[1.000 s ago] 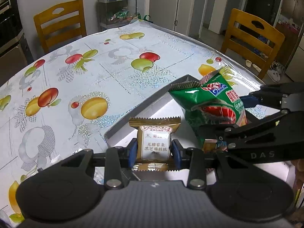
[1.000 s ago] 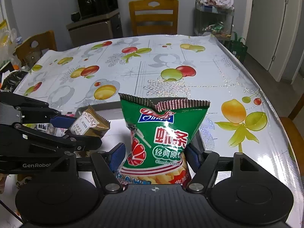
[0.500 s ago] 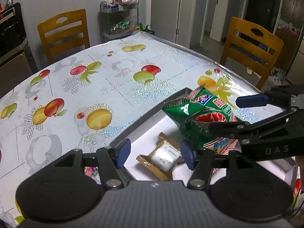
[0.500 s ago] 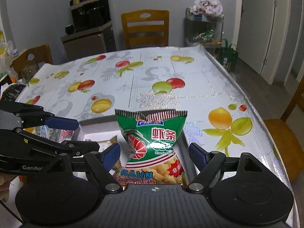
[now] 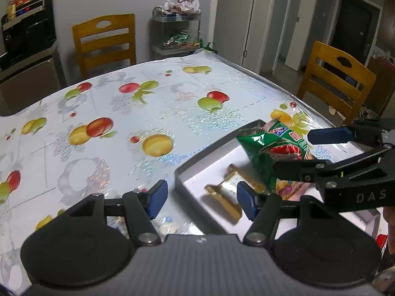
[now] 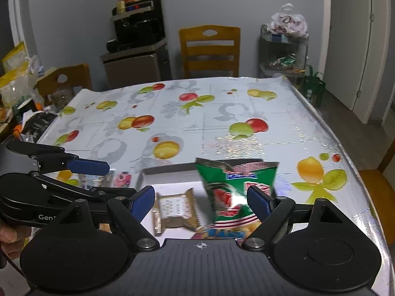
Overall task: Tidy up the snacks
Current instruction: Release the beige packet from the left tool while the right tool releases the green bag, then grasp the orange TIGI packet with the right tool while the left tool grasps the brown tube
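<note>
Both claws angled downward over tray (image 5: 197, 164) | left claw (image 5: 201, 198) opening, empty | right claw (image 6: 201, 202) open, seemingly empty

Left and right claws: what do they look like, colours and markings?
Both are matte black linkage frames with blue pads, two round black discs at the base and silver pivot screws. The left claw reads "Gen" in white lettering in the right wrist view; the right claw reads "DAS" in the left wrist view.
</note>
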Available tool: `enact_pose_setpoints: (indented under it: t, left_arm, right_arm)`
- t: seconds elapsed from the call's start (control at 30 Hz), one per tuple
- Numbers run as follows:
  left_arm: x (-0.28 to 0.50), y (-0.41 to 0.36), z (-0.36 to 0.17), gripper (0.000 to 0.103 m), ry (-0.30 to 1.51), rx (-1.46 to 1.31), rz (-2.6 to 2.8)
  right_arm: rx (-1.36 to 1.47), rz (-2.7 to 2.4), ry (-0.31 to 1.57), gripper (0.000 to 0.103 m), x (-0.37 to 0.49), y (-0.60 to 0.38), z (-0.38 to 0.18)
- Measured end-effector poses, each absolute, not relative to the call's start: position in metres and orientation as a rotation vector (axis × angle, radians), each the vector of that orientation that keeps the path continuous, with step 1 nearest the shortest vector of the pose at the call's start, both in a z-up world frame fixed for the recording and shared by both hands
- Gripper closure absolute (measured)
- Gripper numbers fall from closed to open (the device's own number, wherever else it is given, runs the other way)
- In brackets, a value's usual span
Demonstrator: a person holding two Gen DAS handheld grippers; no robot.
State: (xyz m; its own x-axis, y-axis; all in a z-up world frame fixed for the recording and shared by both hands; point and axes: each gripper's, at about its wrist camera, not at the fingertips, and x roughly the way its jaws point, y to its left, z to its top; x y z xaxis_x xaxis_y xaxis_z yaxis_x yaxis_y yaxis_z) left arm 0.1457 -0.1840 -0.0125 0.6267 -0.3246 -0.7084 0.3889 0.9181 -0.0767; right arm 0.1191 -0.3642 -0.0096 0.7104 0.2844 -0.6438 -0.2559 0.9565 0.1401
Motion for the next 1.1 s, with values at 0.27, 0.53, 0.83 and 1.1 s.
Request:
enact_pose_setpoints:
  t: [0.27, 0.53, 0.83, 1.1]
  left_arm:
    - [0.122, -0.142, -0.016, 0.042, 0.813, 0.051, -0.356]
    - [0.104, -0.105, -0.022, 0.042, 0.828, 0.022, -0.296]
    - [0.089, -0.076, -0.027, 0.042, 0.847, 0.000, -0.253]
    - [0.076, -0.050, -0.039, 0.042, 0.880, -0.015, -0.226]
  right_arm:
    - [0.033, 0.404, 0.722, 0.021, 0.106, -0.335, -0.003]
    - [0.009, 0.511, 0.745, 0.027, 0.098, -0.304, -0.003]
    - [-0.010, 0.557, 0.789, 0.027, 0.089, -0.285, -0.010]
    - [-0.036, 0.577, 0.856, 0.033, 0.079, -0.272, -0.024]
